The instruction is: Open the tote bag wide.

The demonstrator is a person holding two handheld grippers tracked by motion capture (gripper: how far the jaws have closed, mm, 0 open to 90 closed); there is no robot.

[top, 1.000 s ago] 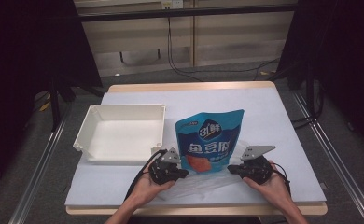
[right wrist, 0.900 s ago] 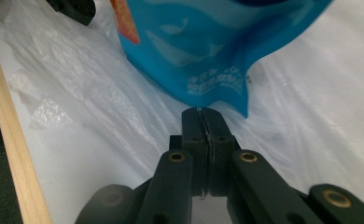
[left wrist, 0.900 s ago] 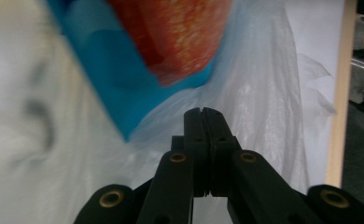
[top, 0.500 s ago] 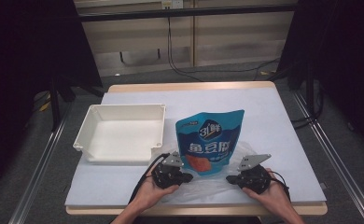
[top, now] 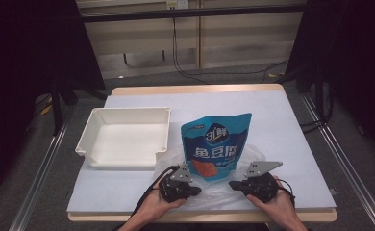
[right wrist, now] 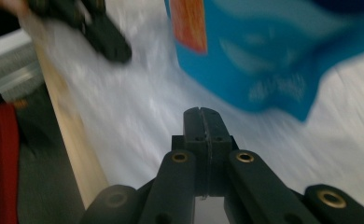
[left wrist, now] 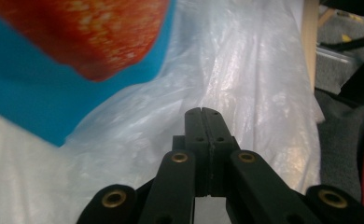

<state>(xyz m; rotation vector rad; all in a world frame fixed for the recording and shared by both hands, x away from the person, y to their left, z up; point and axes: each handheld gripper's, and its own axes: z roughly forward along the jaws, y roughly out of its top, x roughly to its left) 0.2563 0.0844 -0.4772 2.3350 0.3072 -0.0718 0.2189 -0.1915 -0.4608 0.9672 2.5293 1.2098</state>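
Pouch (top: pixel 215 147) lies on plastic bag (top: pixel 214 192); white bin (top: pixel 125 138) beside it holds nothing.

White tray (top: pixel 128 139) — left of centre

In the right gripper view we see the blue pouch (right wrist: pixel 264 56) smeared by blur — its print is unreadable and its top is cut off by the edge. In the left gripper view the pouch (left wrist: pixel 54 70) runs off the top and left edges. From the high view, the clear plastic bag (top: pixel 214 190) lies partly under the pouch (top: pixel 216 147), and whether either hand-held gripper pinches the film — we cannot tell.
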